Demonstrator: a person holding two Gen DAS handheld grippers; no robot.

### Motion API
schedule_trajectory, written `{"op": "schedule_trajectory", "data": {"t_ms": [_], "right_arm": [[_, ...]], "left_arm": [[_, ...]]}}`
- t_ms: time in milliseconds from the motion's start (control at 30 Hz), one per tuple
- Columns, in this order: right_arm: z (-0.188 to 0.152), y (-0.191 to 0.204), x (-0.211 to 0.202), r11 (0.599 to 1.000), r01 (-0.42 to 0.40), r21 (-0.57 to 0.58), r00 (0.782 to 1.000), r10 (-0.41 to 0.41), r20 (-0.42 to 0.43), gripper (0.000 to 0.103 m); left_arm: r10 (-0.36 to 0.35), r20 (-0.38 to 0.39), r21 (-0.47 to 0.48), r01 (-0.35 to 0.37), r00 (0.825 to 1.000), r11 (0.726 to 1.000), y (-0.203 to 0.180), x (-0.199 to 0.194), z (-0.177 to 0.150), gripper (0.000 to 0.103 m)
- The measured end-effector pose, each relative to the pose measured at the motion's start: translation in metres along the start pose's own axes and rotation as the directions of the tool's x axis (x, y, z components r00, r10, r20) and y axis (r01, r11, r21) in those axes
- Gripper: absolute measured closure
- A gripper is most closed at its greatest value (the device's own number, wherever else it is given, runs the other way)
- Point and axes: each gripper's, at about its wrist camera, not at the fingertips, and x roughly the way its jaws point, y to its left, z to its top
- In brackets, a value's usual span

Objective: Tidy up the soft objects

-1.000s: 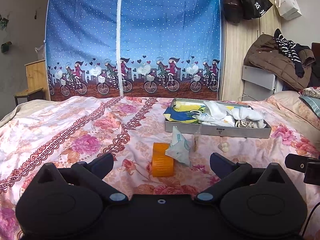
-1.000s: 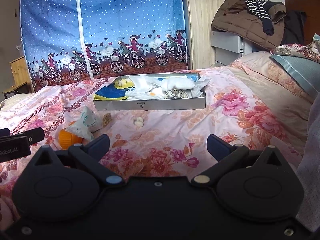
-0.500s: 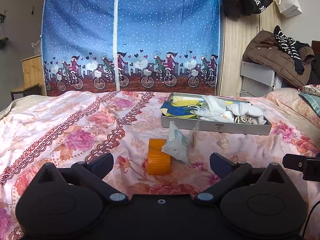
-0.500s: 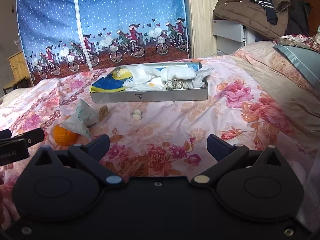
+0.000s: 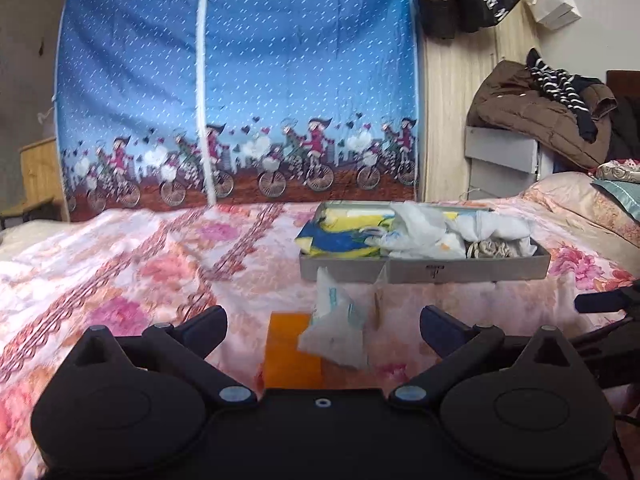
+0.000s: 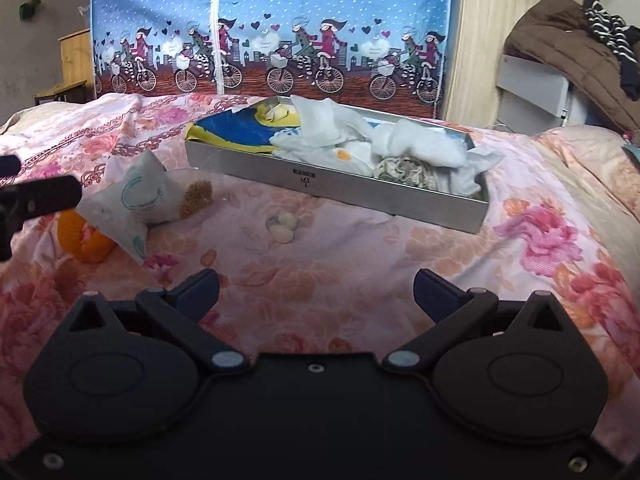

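Both pairs of tongs hang above the bed, each spread wide with nothing between its fingers. The left tongs (image 5: 322, 322) point at an orange sponge-like block (image 5: 291, 354) lying on the floral quilt (image 5: 120, 264), with a white packet printed in teal (image 5: 335, 328) leaning against the block's right side. The right tongs (image 6: 316, 288) hover over bare quilt, nearer the grey shallow box (image 6: 340, 186) that sits farther back on the bed. That box is heaped with soft things: a blue and yellow cloth (image 6: 236, 130) at its left end, white cloths (image 6: 360, 132) in the middle, a crumpled patterned piece (image 6: 404, 172) toward the right. Between the packet and the box lie a small brown tuft (image 6: 196, 198) and a few pale shell-like bits (image 6: 282, 226).
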Motion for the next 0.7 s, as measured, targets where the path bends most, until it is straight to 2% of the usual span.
{"op": "schedule_trajectory", "data": {"t_ms": [67, 133, 300, 433, 500, 567, 633, 700], "right_arm": [[0.003, 0.001, 0.012, 1.0, -0.011, -0.018, 1.0, 0.011, 0.004, 0.0], [0.006, 0.005, 0.019, 0.999, 0.005, -0.052, 1.0, -0.005, 0.008, 0.0], [0.015, 0.016, 0.044, 0.988, 0.005, -0.156, 1.0, -0.001, 0.022, 0.001], [0.022, 0.019, 0.059, 0.982, -0.032, -0.186, 0.999, 0.036, 0.015, 0.003], [0.026, 0.016, 0.067, 0.983, -0.059, -0.173, 0.998, 0.062, 0.011, 0.015], [0.03, 0.014, 0.075, 0.984, -0.076, -0.158, 0.997, 0.079, 0.011, 0.022], [0.031, 0.01, 0.078, 0.984, -0.09, -0.152, 0.996, 0.093, 0.009, 0.027], [0.032, 0.008, 0.086, 0.983, -0.107, -0.15, 0.994, 0.107, -0.005, 0.036]], "left_arm": [[-0.038, 0.051, 0.028, 0.036, 0.998, 0.999, -0.004, 0.011, 0.003, 0.001], [-0.074, 0.068, 0.043, 0.072, 0.995, 0.997, -0.006, 0.026, 0.008, 0.001], [-0.155, 0.043, -0.026, 0.157, 0.987, 0.987, -0.003, 0.067, 0.026, 0.003], [-0.225, 0.005, -0.046, 0.225, 0.974, 0.973, -0.003, 0.099, 0.037, 0.013], [-0.246, -0.017, -0.025, 0.246, 0.969, 0.969, -0.007, 0.112, 0.039, 0.017], [-0.268, -0.045, -0.022, 0.267, 0.962, 0.963, -0.009, 0.121, 0.036, 0.02], [-0.286, -0.076, -0.023, 0.285, 0.955, 0.958, -0.011, 0.128, 0.032, 0.027], [-0.295, -0.116, -0.012, 0.296, 0.948, 0.955, -0.013, 0.135, 0.028, 0.034]]}}
